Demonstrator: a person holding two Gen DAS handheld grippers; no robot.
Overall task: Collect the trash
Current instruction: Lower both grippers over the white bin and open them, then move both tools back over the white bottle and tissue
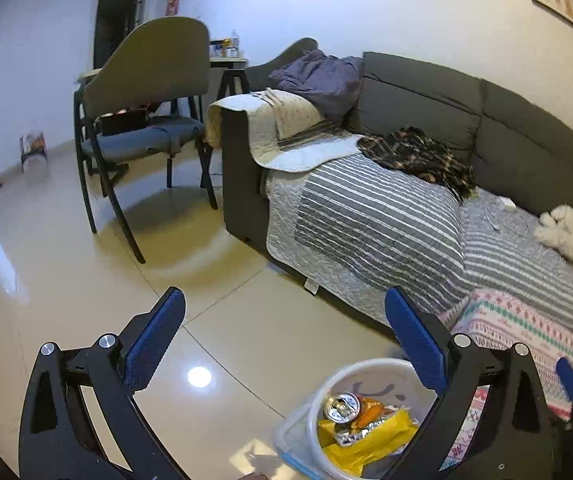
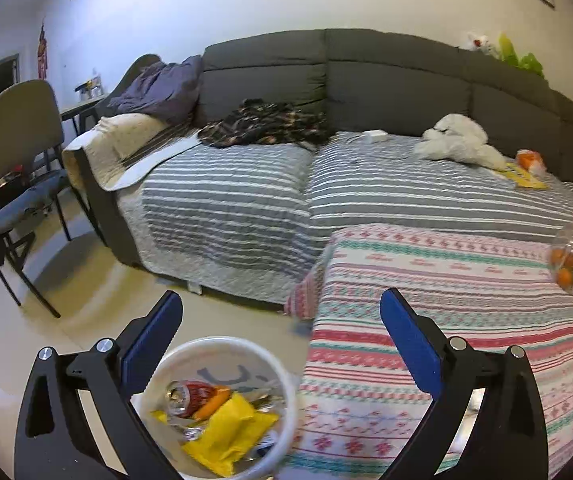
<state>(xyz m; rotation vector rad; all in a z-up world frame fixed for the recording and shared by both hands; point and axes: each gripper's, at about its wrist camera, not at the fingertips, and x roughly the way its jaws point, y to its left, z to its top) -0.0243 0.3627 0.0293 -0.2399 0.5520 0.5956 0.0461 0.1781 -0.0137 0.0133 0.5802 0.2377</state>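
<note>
A white trash bin (image 1: 370,368) stands on the tiled floor beside the patterned table. It holds a crushed can (image 1: 341,406), a yellow wrapper (image 1: 366,440) and other wrappers. It shows in the right wrist view (image 2: 270,364) too, with the yellow wrapper (image 2: 226,436) on top. My left gripper (image 1: 284,336) is open and empty above the floor, left of the bin. My right gripper (image 2: 280,336) is open and empty above the bin's rim and the table edge. An orange wrapper (image 2: 528,160) and a yellow paper (image 2: 524,176) lie on the sofa at the right.
A grey sofa (image 2: 366,76) carries striped covers, a plaid cloth (image 2: 262,122), a purple blanket (image 2: 158,88) and a white plush toy (image 2: 458,140). The patterned table (image 2: 426,280) holds a bag of oranges (image 2: 570,264). A chair (image 1: 146,92) stands at the left.
</note>
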